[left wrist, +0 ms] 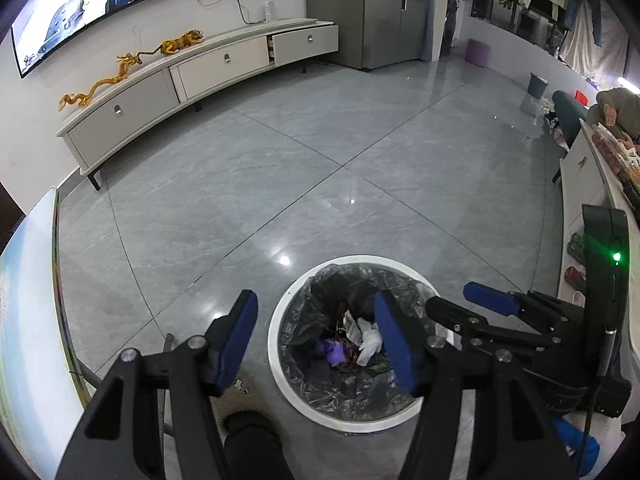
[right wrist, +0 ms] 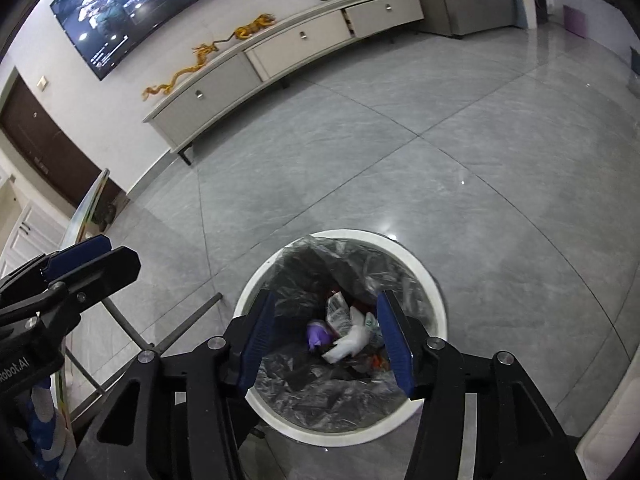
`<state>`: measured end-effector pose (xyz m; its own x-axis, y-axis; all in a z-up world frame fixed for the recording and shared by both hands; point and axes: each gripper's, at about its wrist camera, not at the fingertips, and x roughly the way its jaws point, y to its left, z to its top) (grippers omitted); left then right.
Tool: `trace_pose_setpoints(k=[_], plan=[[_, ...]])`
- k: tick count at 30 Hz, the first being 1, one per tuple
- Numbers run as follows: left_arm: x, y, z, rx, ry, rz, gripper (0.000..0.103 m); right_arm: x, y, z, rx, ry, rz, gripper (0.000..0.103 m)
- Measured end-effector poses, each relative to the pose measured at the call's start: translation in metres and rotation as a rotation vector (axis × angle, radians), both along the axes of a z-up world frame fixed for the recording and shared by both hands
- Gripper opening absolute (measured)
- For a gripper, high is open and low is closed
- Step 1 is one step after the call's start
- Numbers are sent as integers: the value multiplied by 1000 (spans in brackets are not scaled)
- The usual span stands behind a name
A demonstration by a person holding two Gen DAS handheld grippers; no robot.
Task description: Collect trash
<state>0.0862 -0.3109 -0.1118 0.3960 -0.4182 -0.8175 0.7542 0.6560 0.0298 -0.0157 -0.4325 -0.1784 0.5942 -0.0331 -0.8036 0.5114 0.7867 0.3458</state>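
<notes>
A round white bin point(left wrist: 280, 380) point(right wrist: 432, 276) lined with a black bag stands on the grey floor. Inside lie white crumpled paper point(left wrist: 370, 344) point(right wrist: 348, 342), a purple scrap point(left wrist: 334, 352) point(right wrist: 316, 334) and other wrappers. My left gripper point(left wrist: 316, 340) hovers above the bin's left part, open, with nothing between its blue pads. My right gripper point(right wrist: 326, 334) hangs over the bin's middle, open and empty as well. Each gripper shows in the other's view: the right one point(left wrist: 492, 300) at the right, the left one point(right wrist: 80, 256) at the far left.
A white TV cabinet point(left wrist: 200, 76) point(right wrist: 280, 56) with golden dragon figures point(left wrist: 128, 64) runs along the far wall under a large screen. A table edge point(left wrist: 36, 280) is at my left, a white counter point(left wrist: 588, 168) with a person at the right. Grey chair legs point(right wrist: 188, 320) stand beside the bin.
</notes>
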Motion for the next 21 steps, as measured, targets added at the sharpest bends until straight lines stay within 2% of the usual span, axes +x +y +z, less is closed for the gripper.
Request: trace_pose_setpoints(k=[7, 11, 18, 21], plan=[[-15, 13, 18, -36, -33, 22, 64, -11, 8, 18, -18, -22, -2, 56], [-25, 34, 27, -48, -55, 54, 66, -15, 22, 31, -40, -38, 29, 59], [-39, 96, 38, -56, -95, 201, 70, -18, 61, 53, -95, -68, 86, 63], [-45, 126, 45, -44, -145, 265, 70, -17, 83, 64, -113, -90, 125, 66]])
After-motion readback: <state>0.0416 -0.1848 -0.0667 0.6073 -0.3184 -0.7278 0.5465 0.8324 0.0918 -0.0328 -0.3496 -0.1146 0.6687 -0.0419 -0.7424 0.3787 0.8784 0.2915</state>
